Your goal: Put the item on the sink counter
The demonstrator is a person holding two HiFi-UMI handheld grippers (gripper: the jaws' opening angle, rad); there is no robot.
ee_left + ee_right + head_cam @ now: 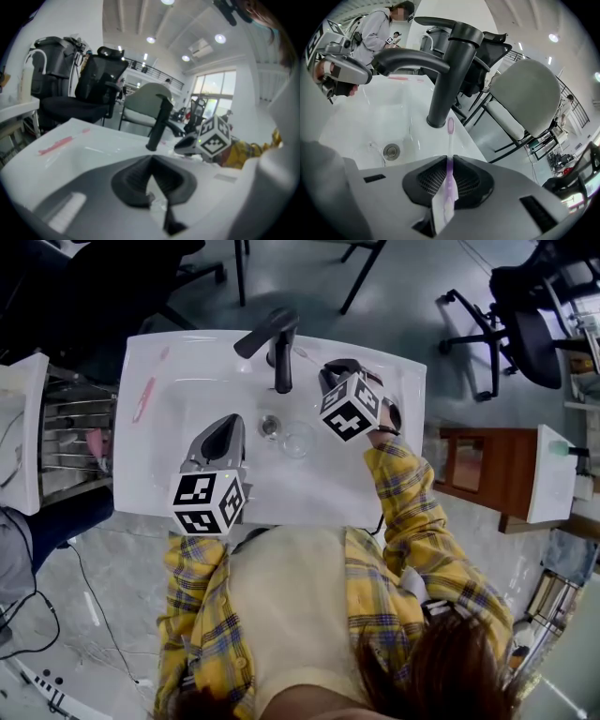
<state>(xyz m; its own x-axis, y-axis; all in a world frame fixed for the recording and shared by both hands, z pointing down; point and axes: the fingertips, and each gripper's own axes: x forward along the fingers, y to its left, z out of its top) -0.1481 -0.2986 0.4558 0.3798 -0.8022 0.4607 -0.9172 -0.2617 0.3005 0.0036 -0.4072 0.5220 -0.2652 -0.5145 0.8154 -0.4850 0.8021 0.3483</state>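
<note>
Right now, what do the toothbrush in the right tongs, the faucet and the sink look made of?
The toothbrush: translucent purple plastic; light shows through its handle. The faucet: matte black, probably coated metal; highlights are soft. The sink: glossy white, ceramic or resin, can't tell which; crisp reflections.

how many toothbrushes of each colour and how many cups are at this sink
pink toothbrush: 1
purple toothbrush: 1
clear cup: 1
total: 3
</note>
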